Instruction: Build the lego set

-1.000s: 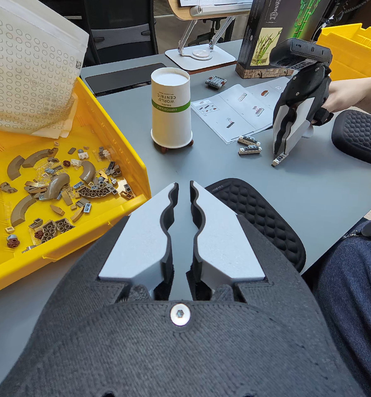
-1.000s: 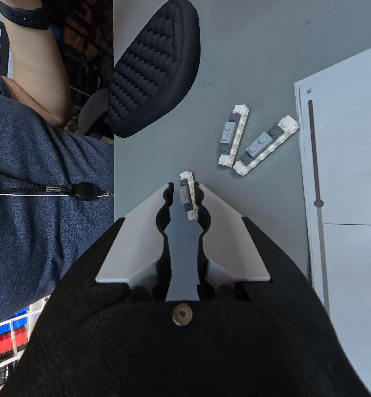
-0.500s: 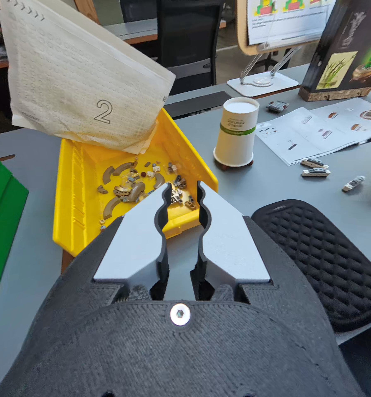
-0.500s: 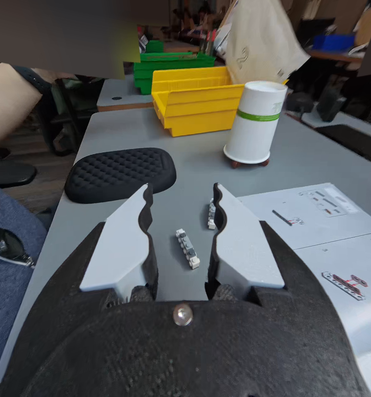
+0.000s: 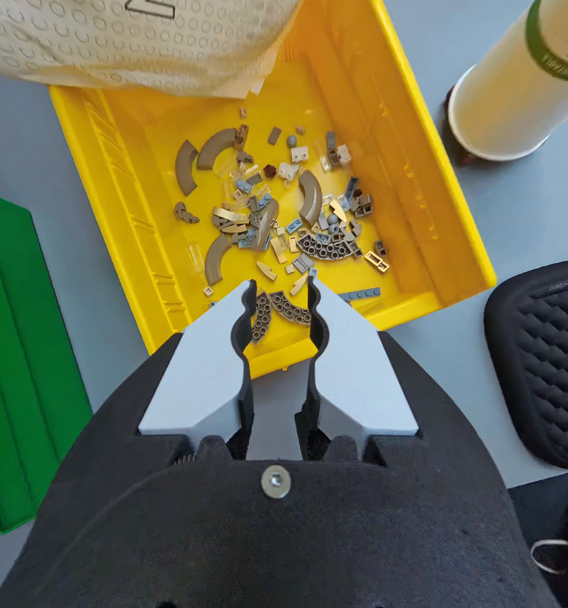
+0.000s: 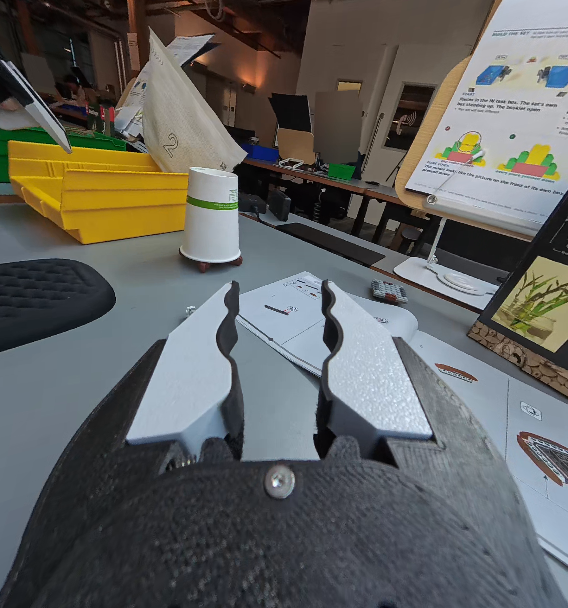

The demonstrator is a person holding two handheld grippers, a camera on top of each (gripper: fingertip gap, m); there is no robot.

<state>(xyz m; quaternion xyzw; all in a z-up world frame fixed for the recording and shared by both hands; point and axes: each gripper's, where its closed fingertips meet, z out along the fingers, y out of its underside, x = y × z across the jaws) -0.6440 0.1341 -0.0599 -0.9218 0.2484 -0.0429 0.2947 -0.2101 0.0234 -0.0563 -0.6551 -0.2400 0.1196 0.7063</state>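
My left gripper (image 5: 279, 287) is open and empty, pointing down over the near wall of a yellow bin (image 5: 407, 314). Loose tan, grey and gold Lego pieces (image 5: 322, 250) lie scattered on the bin floor. Two curved studded plates (image 5: 287, 309) show between my left fingers. My right gripper (image 6: 280, 287) is open and empty, low over the grey table and facing the open instruction booklet (image 6: 292, 324). A small grey studded assembly (image 6: 389, 291) lies beyond the booklet. A bit of a white piece (image 6: 190, 310) peeks out left of my right gripper.
A paper parts bag (image 5: 127, 42) leans over the bin's far side. An upturned white paper cup (image 6: 211, 217) stands on small brown pieces. Black padded rests (image 5: 545, 362) (image 6: 35, 296), a green bin (image 5: 16, 362), the set's box (image 6: 539, 302) and a sign on a stand (image 6: 506, 115) surround the work area.
My left gripper swung left and tipped down over the yellow bin, opening wider. My right gripper opened, let go of the white and grey strip on the table, and tilted up to face the booklet.
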